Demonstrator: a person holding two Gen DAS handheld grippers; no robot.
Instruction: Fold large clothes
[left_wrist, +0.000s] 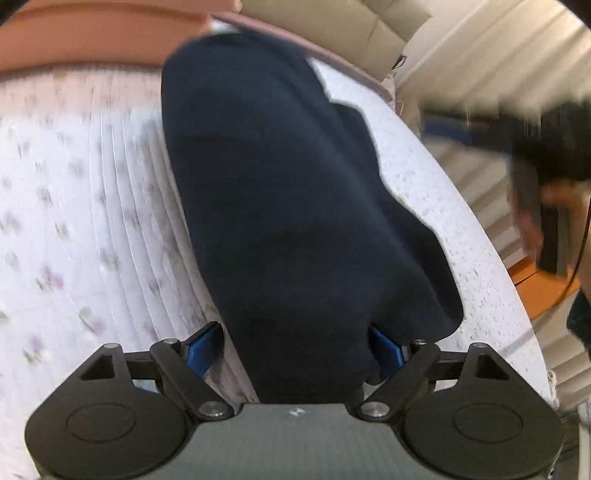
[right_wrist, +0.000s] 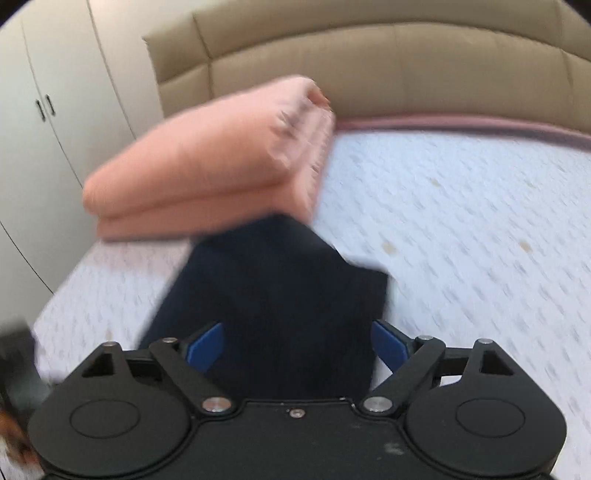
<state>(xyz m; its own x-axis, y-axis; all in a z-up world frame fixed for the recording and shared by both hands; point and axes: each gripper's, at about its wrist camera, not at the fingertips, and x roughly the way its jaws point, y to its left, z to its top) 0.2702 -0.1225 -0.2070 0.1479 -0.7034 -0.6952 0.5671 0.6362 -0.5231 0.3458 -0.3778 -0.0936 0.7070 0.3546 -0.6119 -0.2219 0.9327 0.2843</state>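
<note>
Left wrist view: the navy garment lies stretched along the bed, its near end between the spread blue pads of the left tool, though blur hides whether they press it. Right wrist view: the right tool stands wide open over the garment's near end, beside a folded pink blanket.

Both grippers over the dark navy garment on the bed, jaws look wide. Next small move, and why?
Probably lower the left gripper and close on the near edge of the dark navy garment. The cloth lies between its open blue pads, ungripped, stretched long across the floral bedsheet. The right gripper is also open above it, so nothing holds the cloth for a fold.
</note>
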